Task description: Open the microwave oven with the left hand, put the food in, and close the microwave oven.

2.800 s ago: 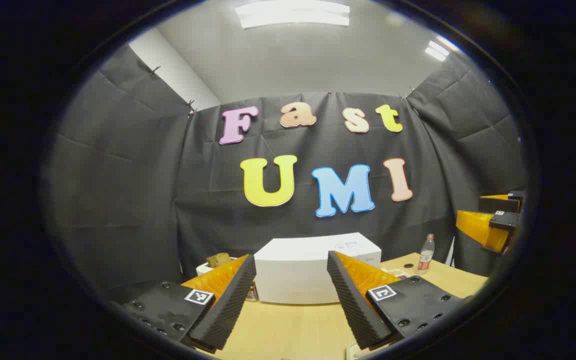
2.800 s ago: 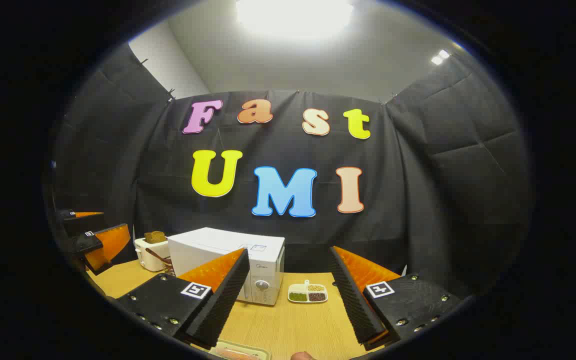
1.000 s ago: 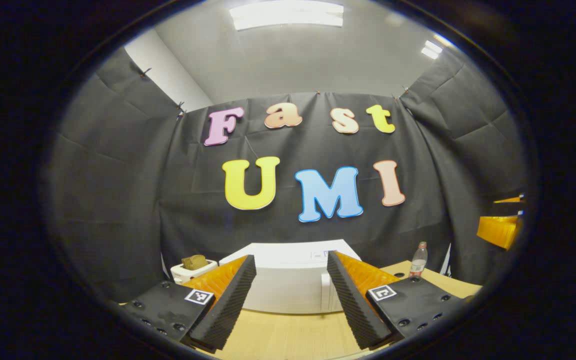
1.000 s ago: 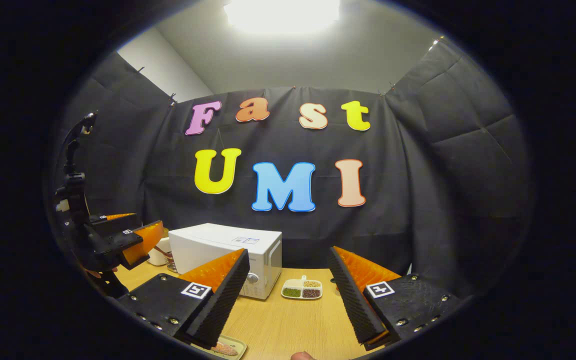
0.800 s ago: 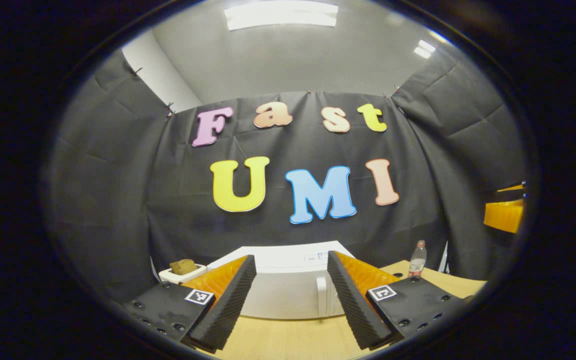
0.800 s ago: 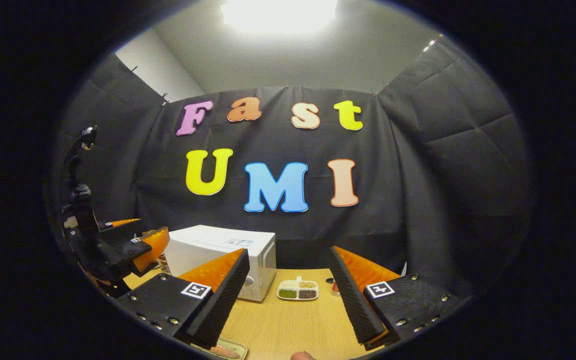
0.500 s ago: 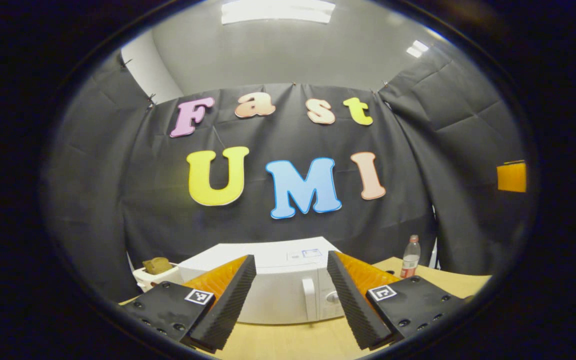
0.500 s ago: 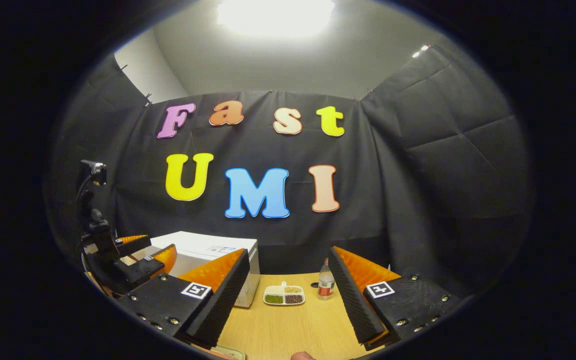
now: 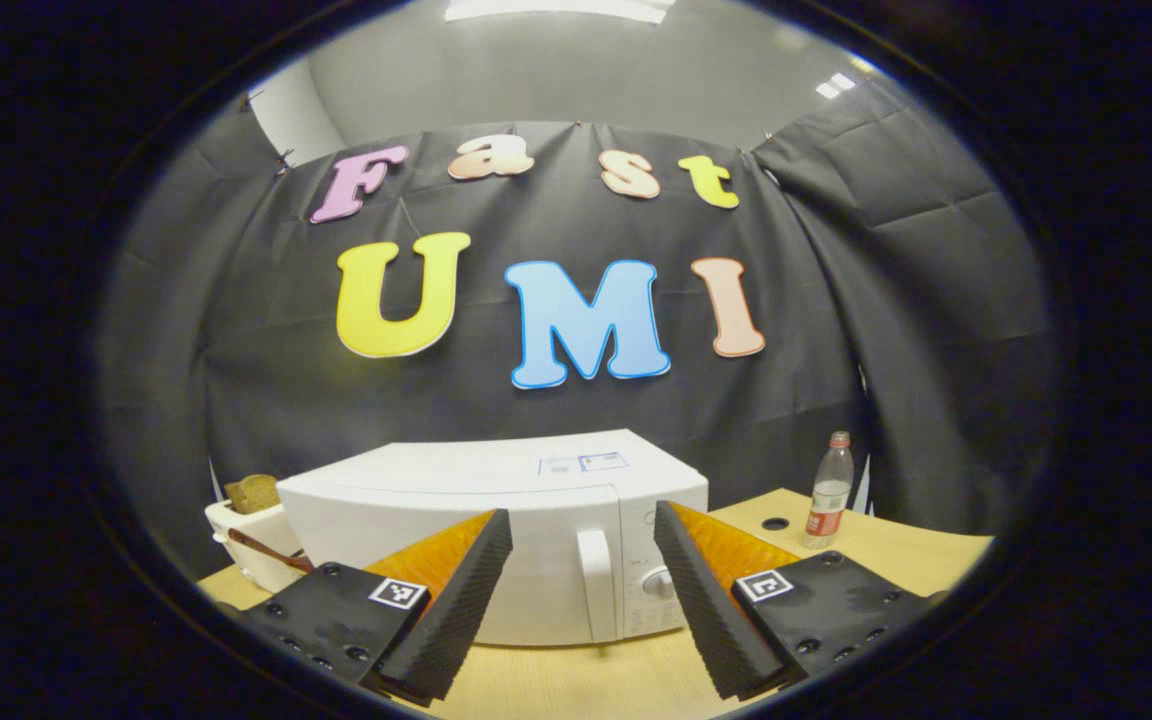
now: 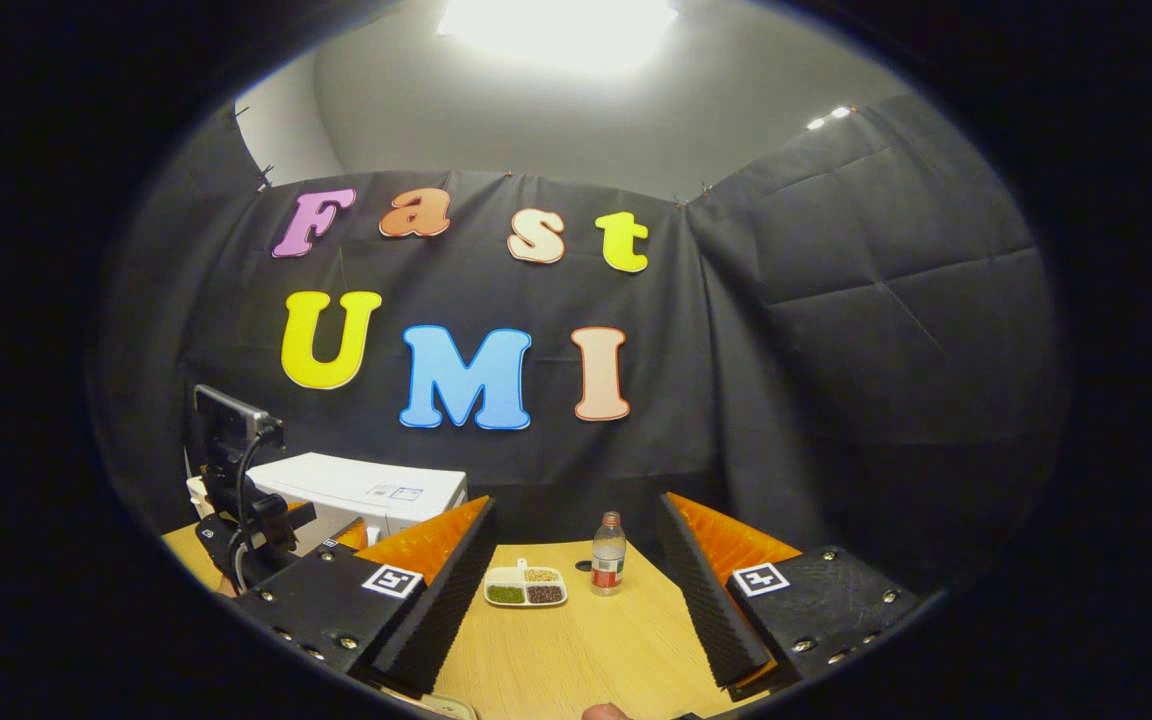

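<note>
Left tongs (image 9: 576,600) wide open, empty; white boxy microwave (image 9: 496,520) lower centre, its vertical white handle (image 9: 596,585) between your fingers. Off-centre closure risks slipping. Right tongs (image 10: 576,600) open, empty.

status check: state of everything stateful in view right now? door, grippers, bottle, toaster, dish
microwave oven: door shut, handle untouched
left hand-held gripper: open, empty, lined up with the handle
right hand-held gripper: open, empty, over the table
bottle: upright, capped
toaster: bread sticking up from the slot
divided dish: compartments filled
</note>
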A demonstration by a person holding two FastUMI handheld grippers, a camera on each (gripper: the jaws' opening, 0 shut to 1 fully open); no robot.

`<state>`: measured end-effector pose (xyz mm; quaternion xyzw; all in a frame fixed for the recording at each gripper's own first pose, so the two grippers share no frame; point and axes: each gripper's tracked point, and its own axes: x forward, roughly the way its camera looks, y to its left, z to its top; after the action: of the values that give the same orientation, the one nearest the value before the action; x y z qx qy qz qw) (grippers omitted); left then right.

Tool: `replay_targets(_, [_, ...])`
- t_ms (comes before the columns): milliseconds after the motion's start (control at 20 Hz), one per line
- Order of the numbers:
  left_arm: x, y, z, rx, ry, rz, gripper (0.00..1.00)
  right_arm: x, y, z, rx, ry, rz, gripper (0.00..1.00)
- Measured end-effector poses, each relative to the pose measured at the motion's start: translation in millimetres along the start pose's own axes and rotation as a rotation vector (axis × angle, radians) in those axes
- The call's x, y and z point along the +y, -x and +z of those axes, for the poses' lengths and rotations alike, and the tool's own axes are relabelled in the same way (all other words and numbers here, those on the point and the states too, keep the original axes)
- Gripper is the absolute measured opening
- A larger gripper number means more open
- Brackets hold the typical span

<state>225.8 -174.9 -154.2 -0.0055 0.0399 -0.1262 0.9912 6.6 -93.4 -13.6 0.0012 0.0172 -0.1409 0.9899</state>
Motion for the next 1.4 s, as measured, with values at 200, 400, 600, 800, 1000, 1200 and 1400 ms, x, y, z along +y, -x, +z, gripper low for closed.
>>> replay_targets(200, [2.2, -28.7, -43.6, 0.076, 0.014, 0.001, 0.97, 1.0, -1.2, -3.3, 0.020, 0.035, -0.022, 0.97])
replay_targets(400, [-5.5, -45.6, -72.5, 0.124, 0.018, -0.022, 0.92, 0.9, -2.0, -4.5, 0.036, 0.050, -0.038, 0.97])
replay_targets(600, [-20.4, -55.7, -88.8, 0.154, 0.008, -0.050, 0.79, -2.2, 0.1, -3.4, 0.041, 0.077, -0.046, 0.97])
replay_targets(800, [-24.0, -64.0, -96.2, 0.168, -0.013, -0.040, 0.52, -4.0, -0.3, -7.8, 0.052, 0.084, -0.032, 0.97])
replay_targets(1000, [-20.0, -71.5, -100.0, 0.185, -0.030, -0.004, 0.47, -10.2, -0.9, -10.5, 0.069, 0.081, -0.035, 0.97])
replay_targets(1200, [-18.9, -72.1, -98.7, 0.206, -0.009, 0.042, 0.33, -15.0, 4.5, -14.9, 0.081, 0.107, -0.022, 0.97])
replay_targets(1400, [-18.4, -69.4, -101.4, 0.235, 0.020, 0.034, 0.18, -18.2, 9.2, -18.7, 0.098, 0.089, 0.002, 0.97])
